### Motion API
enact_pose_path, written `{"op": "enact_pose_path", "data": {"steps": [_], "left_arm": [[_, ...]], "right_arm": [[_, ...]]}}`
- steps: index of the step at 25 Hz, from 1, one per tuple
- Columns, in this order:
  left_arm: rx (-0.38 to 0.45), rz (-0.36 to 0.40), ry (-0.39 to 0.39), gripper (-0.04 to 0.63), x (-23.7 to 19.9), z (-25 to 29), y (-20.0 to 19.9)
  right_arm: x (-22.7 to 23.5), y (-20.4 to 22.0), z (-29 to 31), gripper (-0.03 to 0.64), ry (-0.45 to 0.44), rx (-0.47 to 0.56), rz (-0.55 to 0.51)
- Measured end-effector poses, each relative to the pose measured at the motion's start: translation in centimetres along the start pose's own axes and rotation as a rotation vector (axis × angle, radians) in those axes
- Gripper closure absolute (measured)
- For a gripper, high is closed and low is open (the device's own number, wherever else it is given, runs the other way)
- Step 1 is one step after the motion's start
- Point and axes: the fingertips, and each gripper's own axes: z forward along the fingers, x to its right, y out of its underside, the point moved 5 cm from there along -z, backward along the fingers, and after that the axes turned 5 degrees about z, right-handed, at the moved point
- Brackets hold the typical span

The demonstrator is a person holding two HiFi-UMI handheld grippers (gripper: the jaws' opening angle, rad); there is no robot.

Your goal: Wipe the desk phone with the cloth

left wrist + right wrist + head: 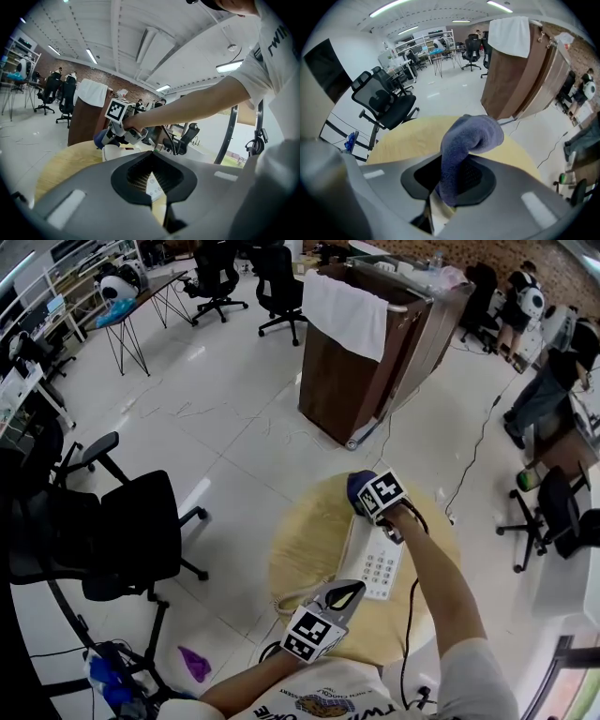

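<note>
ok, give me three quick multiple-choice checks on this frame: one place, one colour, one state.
1. Where does the desk phone sit?
A. on the round wooden table
B. on the floor
C. on an office chair

2. What colour is the cloth?
A. yellow
B. red
C. blue

3. What is the right gripper doing?
A. open and empty
B. shut on the cloth
C. shut on the desk phone

Answers:
1 A: the head view shows the phone lying on the tabletop.
2 C: the head view and the right gripper view both show it blue.
3 B: the right gripper view shows the cloth pinched between the jaws.
</note>
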Motion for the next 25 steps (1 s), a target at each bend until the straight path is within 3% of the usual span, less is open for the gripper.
{"op": "enact_pose_path", "data": {"steps": [14, 25], "left_arm": [[0.03, -0.054, -0.084, 0.604, -1.8, -1.7, 0.4], [0.04, -0.066, -0.096, 0.604, -1.3, -2.9, 1.1]], "right_arm": [[-6.2, -2.9, 2.5, 0.541, -0.053, -0.071, -0.203], [-12.3, -1.0, 2.9, 0.541, 0.043, -0.154, -0.679]]}}
